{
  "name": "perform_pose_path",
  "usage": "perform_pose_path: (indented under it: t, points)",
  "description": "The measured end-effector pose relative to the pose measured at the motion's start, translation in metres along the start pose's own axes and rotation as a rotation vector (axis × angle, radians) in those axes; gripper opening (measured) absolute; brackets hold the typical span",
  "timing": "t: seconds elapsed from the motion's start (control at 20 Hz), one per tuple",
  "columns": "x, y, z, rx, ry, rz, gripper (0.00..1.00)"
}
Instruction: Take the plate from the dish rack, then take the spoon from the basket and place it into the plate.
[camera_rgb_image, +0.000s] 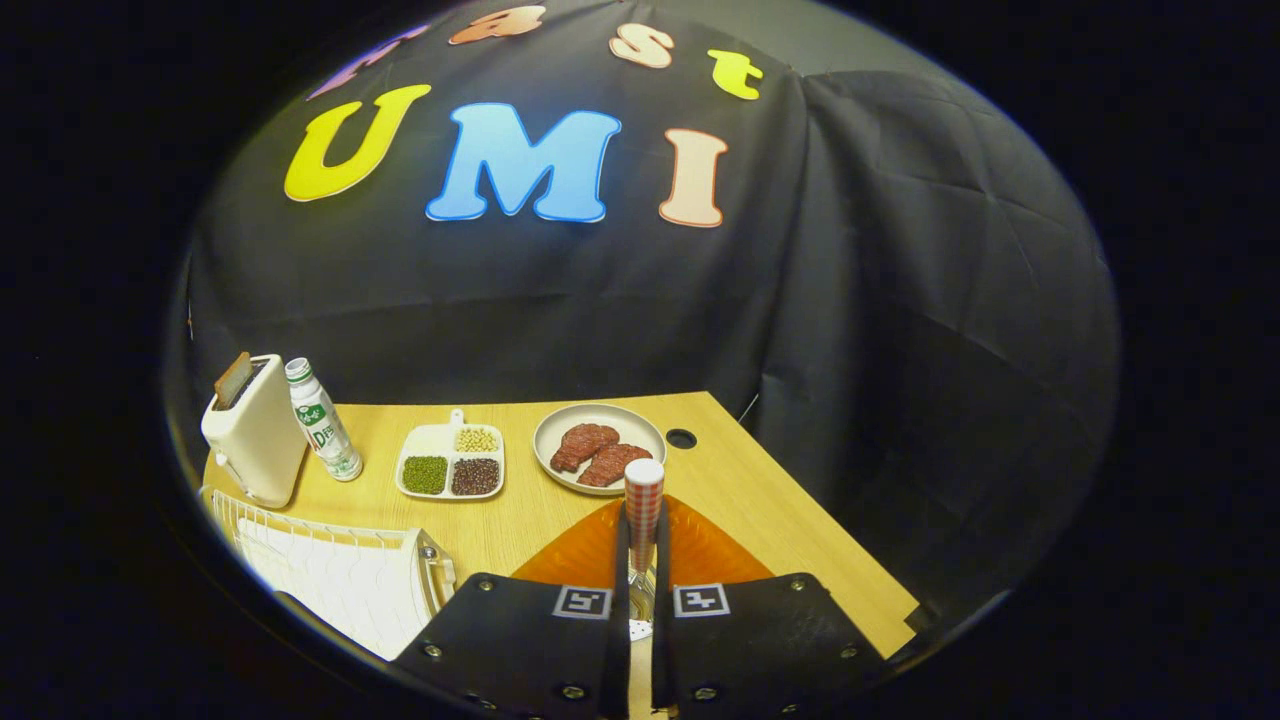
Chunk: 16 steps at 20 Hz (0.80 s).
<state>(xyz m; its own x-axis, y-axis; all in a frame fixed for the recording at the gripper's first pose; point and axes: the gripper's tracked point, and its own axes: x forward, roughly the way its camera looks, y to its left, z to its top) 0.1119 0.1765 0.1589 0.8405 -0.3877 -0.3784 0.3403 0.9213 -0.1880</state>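
Note:
My gripper (641, 560) is shut on a spoon (644, 500). The spoon's red-checked handle with a white end sticks up from between the fingers, and a bit of its metal part shows lower down in the narrow gap. Directly beneath and just ahead of the fingers an orange plate (580, 555) lies flat on the wooden table (790, 520); the fingers cover its near part. The white wire dish rack (330, 575) stands to the left of the fingers.
Beyond the orange plate sits a pale plate with two meat slices (598, 450). Left of it are a white divided tray of beans (451, 465), a small bottle (322, 420) and a white toaster (255, 430). A cable hole (681, 438) lies near the table's right edge.

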Motion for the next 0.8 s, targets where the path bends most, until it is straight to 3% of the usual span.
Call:
perform_pose_path:
  t: [0.4,0.8]
  points:
    - [-0.089,0.043,0.003,-0.058,-0.083,0.117,0.08]
    - [-0.185,0.108,-0.058,-0.154,-0.064,0.338,0.08]
